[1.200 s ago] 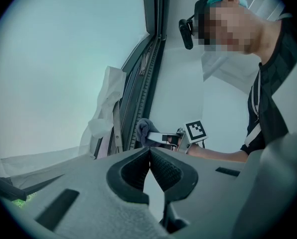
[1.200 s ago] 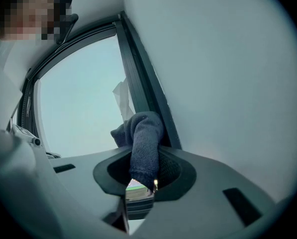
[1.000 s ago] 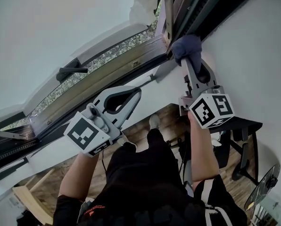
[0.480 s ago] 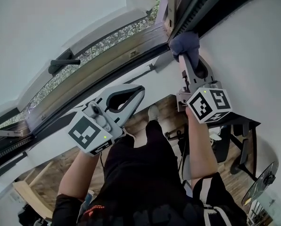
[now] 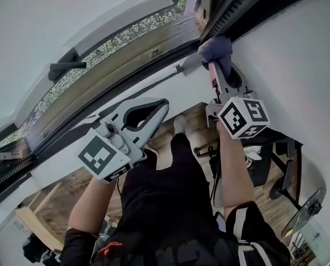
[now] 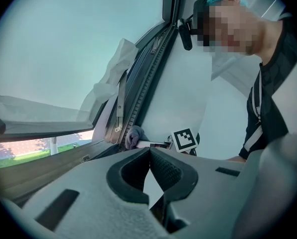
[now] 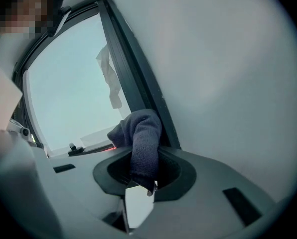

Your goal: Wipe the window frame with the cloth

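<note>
A dark blue-grey cloth is bunched against the dark window frame near its corner, where the frame meets the white wall. My right gripper is shut on the cloth, which in the right gripper view hangs down between the pads beside the dark frame. My left gripper hovers lower left, below the sill, shut with nothing in it. The left gripper view has its tips meeting, with the cloth and frame beyond.
A wooden sill strip runs along the open window, with a black handle at the left. White wall lies right of the frame. Below are my legs, a wooden floor, a black chair and a fan.
The right gripper has kept the cloth at the frame's corner and edged up slightly. The window has slid left and up in the view. The left gripper has barely moved.
</note>
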Motion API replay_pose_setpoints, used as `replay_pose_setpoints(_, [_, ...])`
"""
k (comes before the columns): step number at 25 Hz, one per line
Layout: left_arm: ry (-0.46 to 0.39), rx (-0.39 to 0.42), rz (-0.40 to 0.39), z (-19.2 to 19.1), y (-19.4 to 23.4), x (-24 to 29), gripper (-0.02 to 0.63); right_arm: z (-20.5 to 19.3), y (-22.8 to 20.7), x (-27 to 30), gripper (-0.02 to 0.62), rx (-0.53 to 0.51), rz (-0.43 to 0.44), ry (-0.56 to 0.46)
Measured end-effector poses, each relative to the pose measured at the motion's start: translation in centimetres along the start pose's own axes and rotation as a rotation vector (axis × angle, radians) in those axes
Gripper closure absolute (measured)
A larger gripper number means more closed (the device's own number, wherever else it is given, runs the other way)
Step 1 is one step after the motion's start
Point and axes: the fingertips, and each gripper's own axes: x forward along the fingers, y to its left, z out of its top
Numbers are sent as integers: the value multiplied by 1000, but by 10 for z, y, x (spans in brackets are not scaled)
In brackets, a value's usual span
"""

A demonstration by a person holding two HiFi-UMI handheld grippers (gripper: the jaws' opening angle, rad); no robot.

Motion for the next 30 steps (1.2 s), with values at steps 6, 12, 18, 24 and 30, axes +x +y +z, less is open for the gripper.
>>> replay_pose_setpoints(6, [20,-20,9,-17,6,0,584,-22,-11,8,517,20,-13,27])
replay_pose_setpoints(12, [39,-32,8,-29,7,2,584,-40,-21,15,517,43,-24,46])
replay_pose_setpoints(18, [58,-49,9,-42,9,2,585,-57,-31,22,517,68,-34,63])
replay_pose_setpoints(24, [64,-59,6,-49,10,3,584,-71,-37,28,517,84,-38,79])
replay_pose_setpoints(30, [67,-67,8,-55,13,2,584,-77,-37,33,517,92,-31,86])
